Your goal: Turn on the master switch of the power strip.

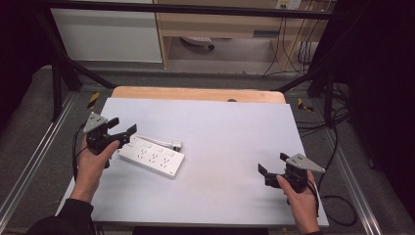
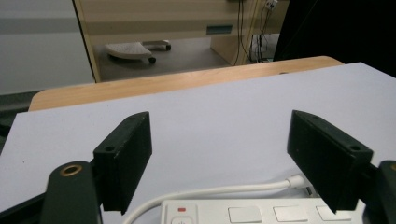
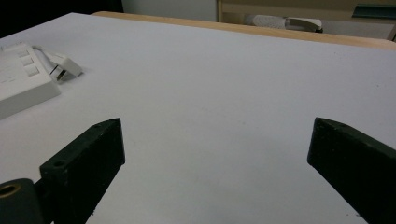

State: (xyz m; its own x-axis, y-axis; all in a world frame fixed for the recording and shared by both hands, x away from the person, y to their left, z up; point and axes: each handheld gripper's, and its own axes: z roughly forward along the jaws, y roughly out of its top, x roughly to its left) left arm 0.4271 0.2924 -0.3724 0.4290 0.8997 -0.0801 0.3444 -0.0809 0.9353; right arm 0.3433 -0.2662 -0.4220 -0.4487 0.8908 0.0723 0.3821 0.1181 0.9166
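So the main thing here is a white power strip [image 1: 151, 156], one of them, lying flat on the left half of the pale grey table top [image 1: 230, 142], turned at a slant to the table's edges. It's a long flat rectangular block with rounded corners. In the high view you can make out a row of socket groups along its top face, though the holes are too small to count properly. In the left gripper view the near end shows a button with a little red mark above it, plus three plain square buttons in a row next to it.

One white cable [image 1: 157, 142] runs along the far side of the strip and ends in one white plug [image 1: 176, 145], which sits on the table just past the strip's far edge.

Two grippers, one per hand. The left gripper [image 1: 124, 132] sits right at the strip's left end, jaws spread wide, with the strip's end and cable below and between them, pads not pressing on anything. The right gripper [image 1: 272, 163] is way over on the right side of the table, well apart from the strip, jaws also spread wide with just bare table between them.
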